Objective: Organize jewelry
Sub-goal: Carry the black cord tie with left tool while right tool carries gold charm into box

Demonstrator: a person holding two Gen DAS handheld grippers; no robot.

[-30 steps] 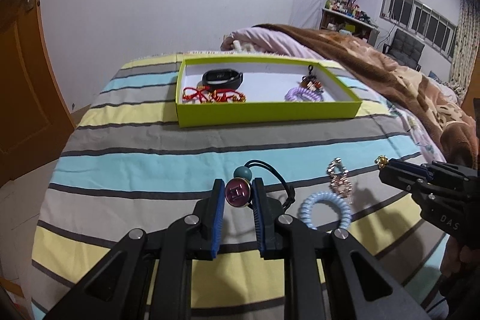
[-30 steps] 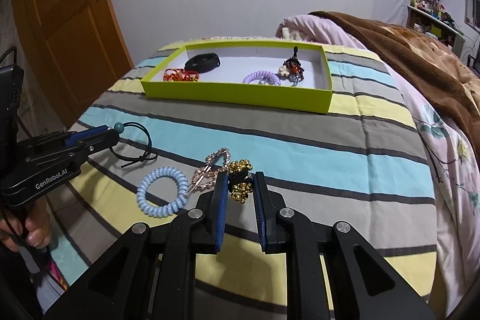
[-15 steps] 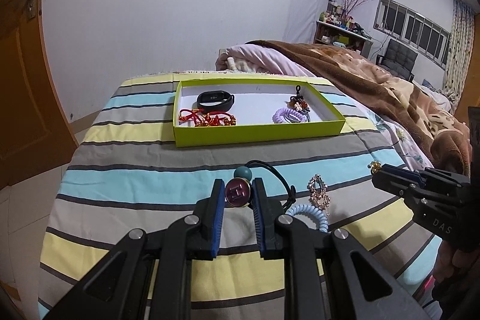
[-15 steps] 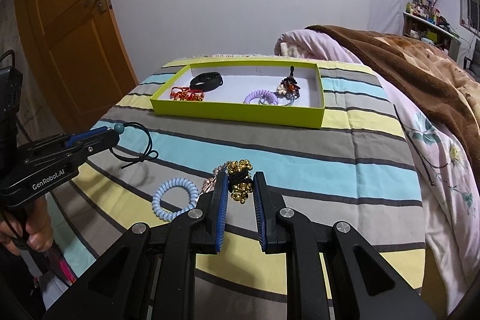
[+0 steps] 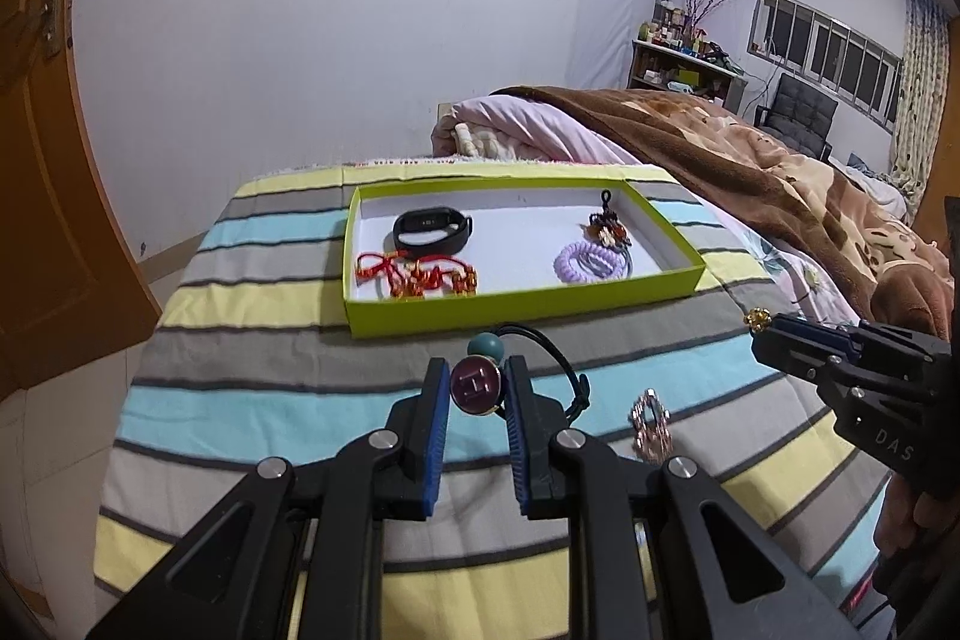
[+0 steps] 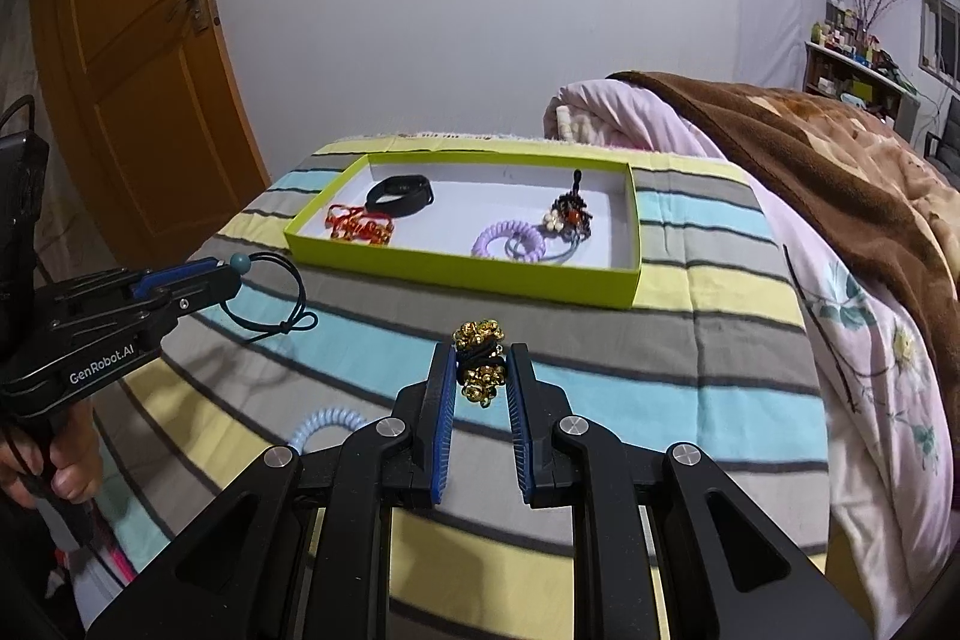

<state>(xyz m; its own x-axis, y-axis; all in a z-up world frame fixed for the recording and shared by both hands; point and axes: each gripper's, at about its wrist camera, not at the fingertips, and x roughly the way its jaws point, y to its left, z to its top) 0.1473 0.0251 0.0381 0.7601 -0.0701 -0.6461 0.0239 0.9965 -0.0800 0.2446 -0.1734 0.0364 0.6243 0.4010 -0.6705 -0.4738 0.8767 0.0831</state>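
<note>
Maroon enamel shows between our left claw (image 5: 477,388) pads — it grips the round charm (image 5: 476,385), its black cord (image 5: 555,361) dangling loose and light. Our right claw (image 6: 479,376) is closed on a bunch of gold bells (image 6: 478,361), small and likely slippery. Both hang above the striped bed (image 6: 690,388), near the green box (image 6: 456,274). We judge the box's low wall easy to clear — open white floor lies mid-box.
</note>
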